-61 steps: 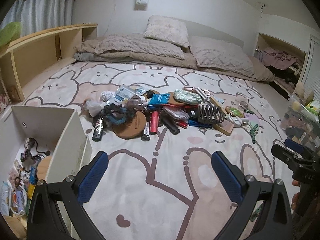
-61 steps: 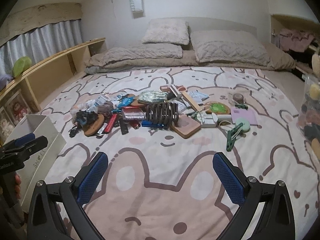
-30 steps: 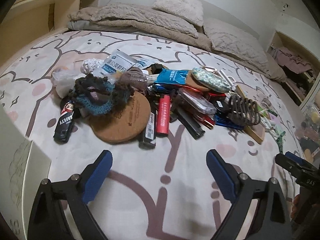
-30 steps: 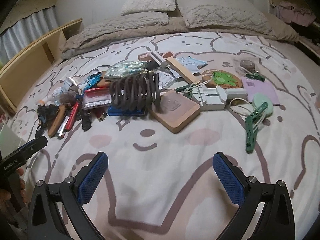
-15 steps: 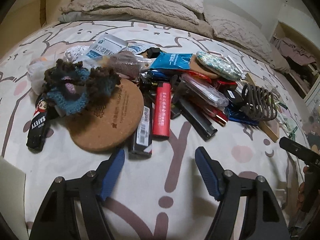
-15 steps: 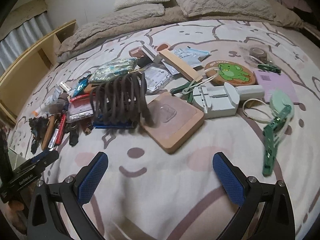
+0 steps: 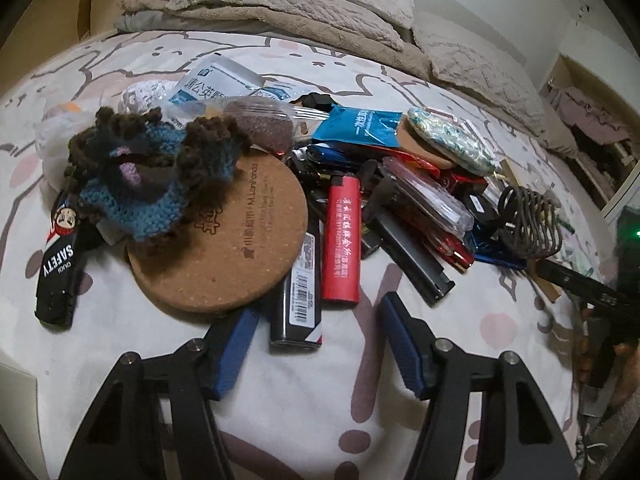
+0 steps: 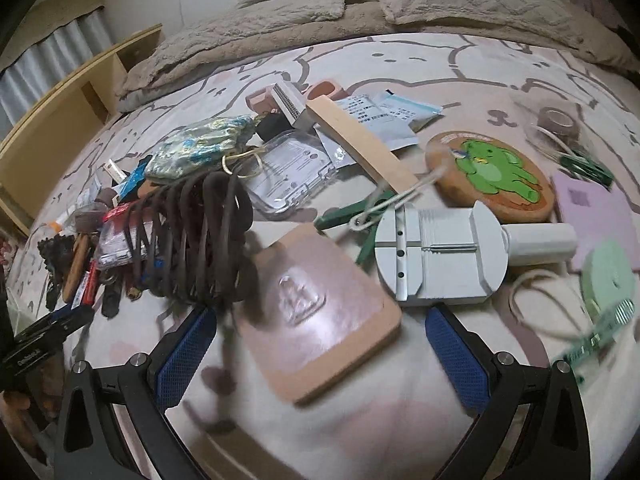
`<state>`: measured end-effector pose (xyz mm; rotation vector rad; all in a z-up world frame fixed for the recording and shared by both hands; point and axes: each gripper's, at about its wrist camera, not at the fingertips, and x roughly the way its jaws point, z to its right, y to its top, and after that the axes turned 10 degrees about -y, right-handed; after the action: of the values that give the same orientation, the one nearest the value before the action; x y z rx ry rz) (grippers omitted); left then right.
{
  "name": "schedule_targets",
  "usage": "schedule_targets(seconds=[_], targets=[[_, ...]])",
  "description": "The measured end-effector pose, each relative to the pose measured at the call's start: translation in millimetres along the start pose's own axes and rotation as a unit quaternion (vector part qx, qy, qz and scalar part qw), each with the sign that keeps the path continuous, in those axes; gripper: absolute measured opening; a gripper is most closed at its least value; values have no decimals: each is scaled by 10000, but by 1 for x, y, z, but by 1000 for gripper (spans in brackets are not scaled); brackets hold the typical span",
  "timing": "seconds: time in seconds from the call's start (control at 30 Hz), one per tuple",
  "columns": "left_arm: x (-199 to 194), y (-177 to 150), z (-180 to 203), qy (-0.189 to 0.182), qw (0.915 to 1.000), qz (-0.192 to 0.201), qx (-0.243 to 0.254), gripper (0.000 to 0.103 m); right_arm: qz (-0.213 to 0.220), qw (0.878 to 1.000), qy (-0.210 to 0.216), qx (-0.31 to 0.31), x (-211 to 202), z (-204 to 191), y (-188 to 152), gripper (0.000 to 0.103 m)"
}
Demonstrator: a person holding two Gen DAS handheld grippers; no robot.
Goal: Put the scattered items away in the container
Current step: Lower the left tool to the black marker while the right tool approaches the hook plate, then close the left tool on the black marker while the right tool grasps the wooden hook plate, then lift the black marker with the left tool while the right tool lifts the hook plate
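Left gripper [image 7: 320,328], fingers spread, is straddling the near end of the black lighter [image 7: 298,300] on the bedspread [image 7: 460,300]; right gripper [image 8: 320,346], likewise spread, is bracketing the tan board [image 8: 320,316], presumably for lifting. Container is not in view.

Your bed [image 7: 100,360] carries the clutter; cork coaster [image 7: 224,240] at nine o'clock; black lighter [image 7: 298,300] at six.

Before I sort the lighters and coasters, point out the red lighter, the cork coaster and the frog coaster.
red lighter [image 7: 341,236], left wrist view, mid-body.
cork coaster [image 7: 236,256], left wrist view, bare face.
frog coaster [image 8: 494,174], right wrist view, green frog print.
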<state>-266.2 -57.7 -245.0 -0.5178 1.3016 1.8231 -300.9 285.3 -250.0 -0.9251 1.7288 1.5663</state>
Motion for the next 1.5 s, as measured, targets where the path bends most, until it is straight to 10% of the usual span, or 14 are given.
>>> schedule_targets(seconds=[0.43,0.93,1.5], targets=[[1,-5,4,147,9998,19,104,63,112,9967,-605,-538,7,-18,-2,103],[-11,-18,11,381,9985,373,120,13,540,9929,-751,-749,-8,-32,-14,78],[-28,-44,18,242,9988,424,-51,12,543,9969,-465,-335,-41,-38,-58,71]])
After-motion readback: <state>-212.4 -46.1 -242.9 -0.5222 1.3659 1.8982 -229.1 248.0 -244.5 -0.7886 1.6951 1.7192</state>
